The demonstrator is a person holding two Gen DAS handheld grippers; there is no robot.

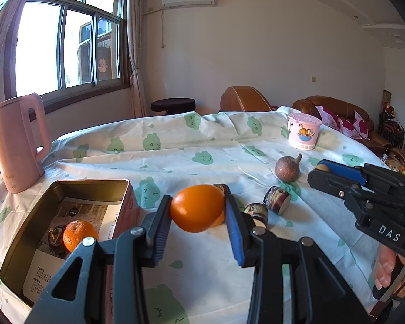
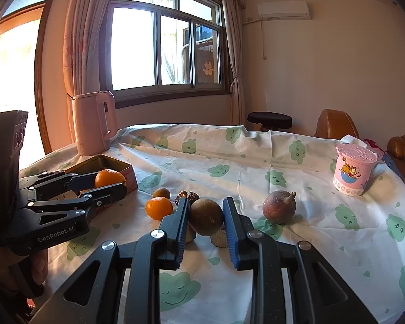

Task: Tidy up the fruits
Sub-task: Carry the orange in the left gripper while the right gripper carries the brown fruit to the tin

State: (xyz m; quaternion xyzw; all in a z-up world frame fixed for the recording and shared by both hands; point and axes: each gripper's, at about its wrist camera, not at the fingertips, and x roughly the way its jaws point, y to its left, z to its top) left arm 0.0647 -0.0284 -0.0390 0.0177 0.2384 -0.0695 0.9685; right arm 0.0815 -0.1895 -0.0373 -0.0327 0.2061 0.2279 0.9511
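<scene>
Bench (image 1: 208,243): covered by a pale cloth printed with green clouds; it carries everything, so the loose fruit lies scattered in easy reach of both hands.
Kettle (image 1: 16,140): pink, upright at the far left corner behind the tin, out of the working area.
Tin box (image 1: 127,189): open and lidless at the left edge; judged to be the collecting place, since one orange (image 1: 79,235) and a dark fruit already lie inside on a printed sheet.
Left hand-held gripper (image 1: 198,210): pinching a held orange (image 1: 197,206) by its sides, lifted off the cloth just right of the tin wall, probably so it can be carried over the rim.
Right hand-held gripper (image 2: 205,216): pads pressed on a brown round fruit (image 2: 206,216), raised above the cloth in mid-bench, seemingly waiting its turn for the tin.
Pink mug (image 2: 353,172): lidded, with a cartoon cat, standing far right, well apart from the fruit.
Purple fruit (image 2: 279,206): stemmed, resting alone on the cloth between mug and right hand-held gripper.
Small orange (image 2: 159,208): on the cloth near the tin, a little brown fruit just behind it.
Cut dark pieces (image 1: 276,199): lying loose near the left hand-held gripper; what they are I cannot tell.
</scene>
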